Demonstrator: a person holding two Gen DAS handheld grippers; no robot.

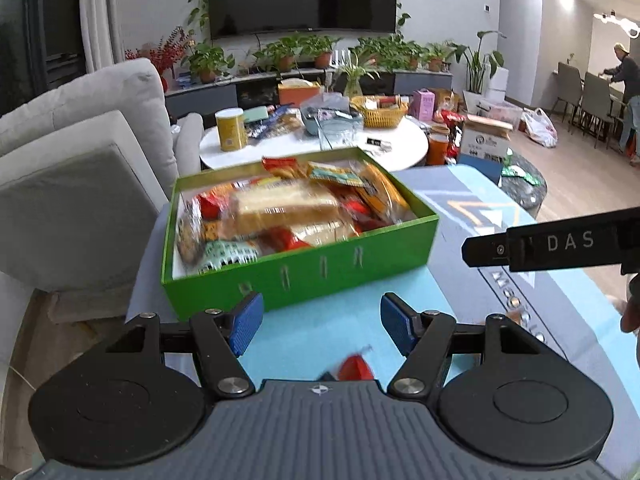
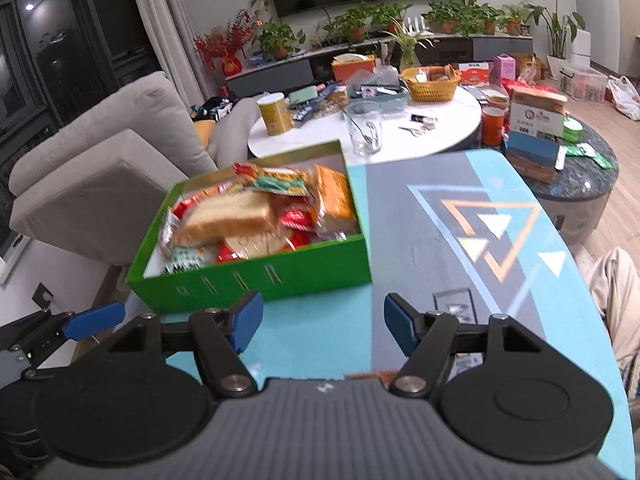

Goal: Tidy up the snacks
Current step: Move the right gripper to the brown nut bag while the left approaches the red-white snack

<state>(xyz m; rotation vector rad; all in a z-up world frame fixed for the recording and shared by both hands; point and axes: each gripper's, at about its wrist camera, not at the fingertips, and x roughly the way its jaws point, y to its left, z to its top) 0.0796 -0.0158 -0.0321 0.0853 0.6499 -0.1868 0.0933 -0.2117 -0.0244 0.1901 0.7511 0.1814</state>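
While both claws, left claw [image 1: 321, 323] and right claw [image 2: 323, 322], are hovering spread and empty before the green box [image 1: 344, 258], its soft, crinkly snack packets [image 1: 280, 208] are inviting gentle edge pinches.

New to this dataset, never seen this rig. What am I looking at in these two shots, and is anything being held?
There is no robot arm here. A person holds one two-finger gripper in each hand, and each gripper carries a fisheye camera looking forward along its blue-padded fingers. One picture comes from the left gripper, the other from the right gripper; each also catches the other gripper at its edge.

Both face a blue patterned table. On it sits an open green box piled with wrapped snacks, including a bagged bread slice. A small red packet lies on the table just under the left gripper, outside the box; blur hides what it is.

Both grippers are open and hold nothing. The round white table behind is cluttered with other items.
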